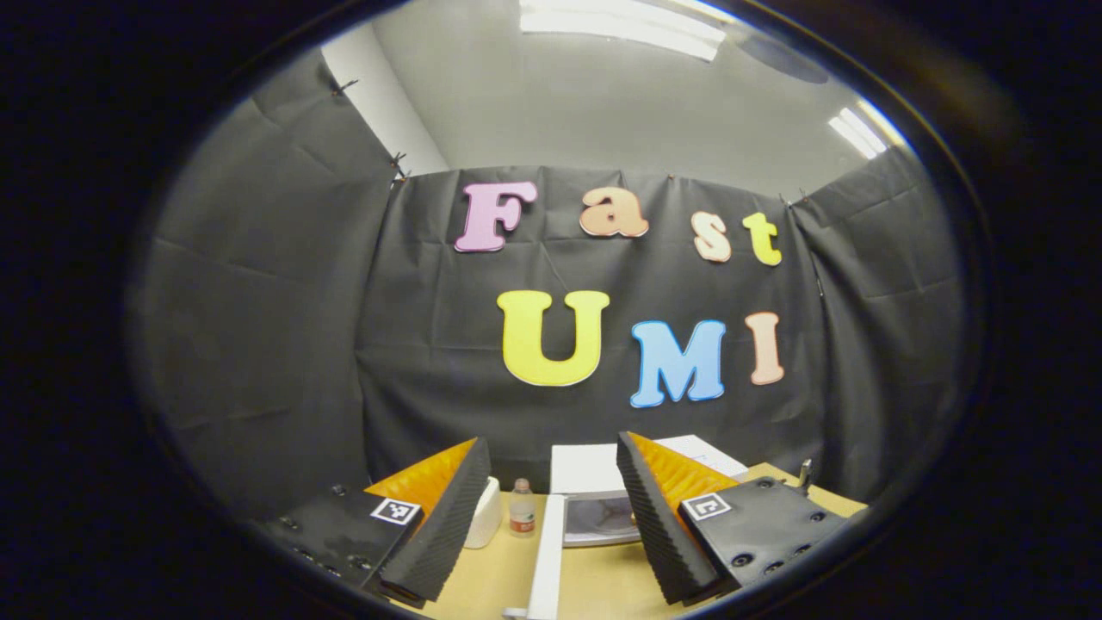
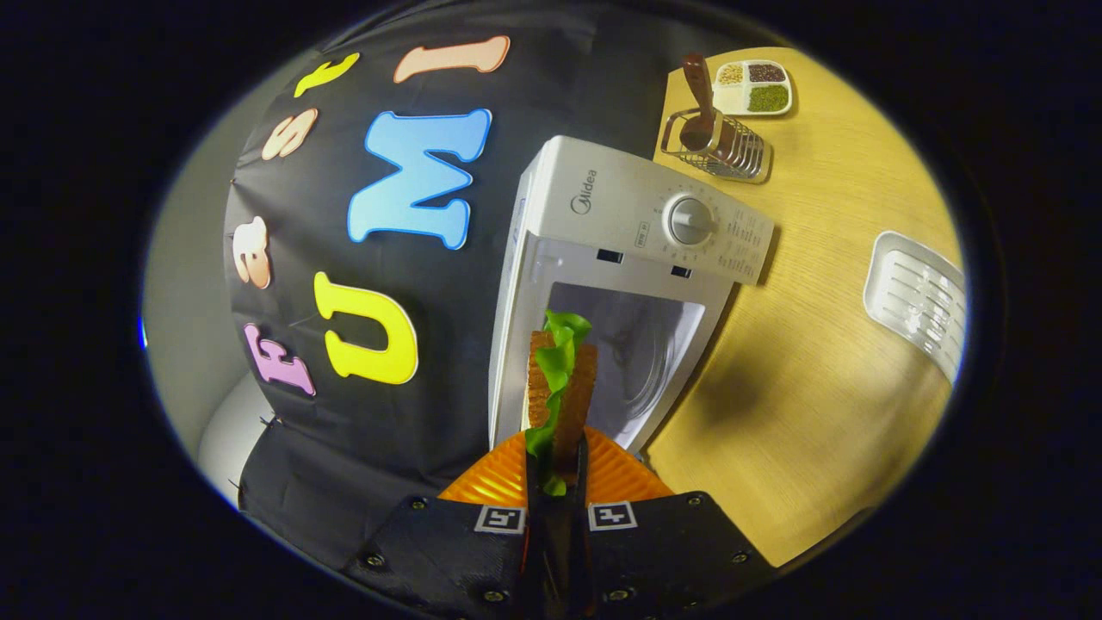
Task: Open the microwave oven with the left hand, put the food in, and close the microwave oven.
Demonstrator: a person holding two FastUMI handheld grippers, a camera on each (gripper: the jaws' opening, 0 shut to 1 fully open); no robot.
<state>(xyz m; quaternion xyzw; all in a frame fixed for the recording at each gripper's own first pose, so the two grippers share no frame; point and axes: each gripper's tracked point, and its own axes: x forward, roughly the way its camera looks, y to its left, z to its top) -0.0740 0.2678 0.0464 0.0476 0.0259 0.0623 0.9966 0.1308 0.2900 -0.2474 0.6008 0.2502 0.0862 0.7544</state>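
1. Left gripper point(image 1: 551, 525): fingers spread wide, nothing btwn them, held above the counter point(image 1: 603, 585).
2. Left gripper view: microwave oven point(image 1: 603, 495) sits ahead at the back of the counter by the cloth wall, door point(image 1: 547, 560) swung open w/ its edge pointing toward the camera; cavity visible.
3. Same view: small bottle point(image 1: 521, 508) stands just left of the open door; a white object point(image 1: 486, 514) beside it, partly behind the left finger – can't tell what it is.
4. Right gripper point(image 2: 558, 456): fingers closed tight on the food point(image 2: 561, 379), a sandwich w/ green lettuce sticking out past the bread.
5. Right gripper view: food is held in front of the open cavity, not clearly inside.
6. Same view: past the microwave a wire rack point(image 2: 721, 142) w/ a brown utensil, and a divided dish point(image 2: 751, 86) of grains; metal tray point(image 2: 917, 297) lies well apart on the counter.
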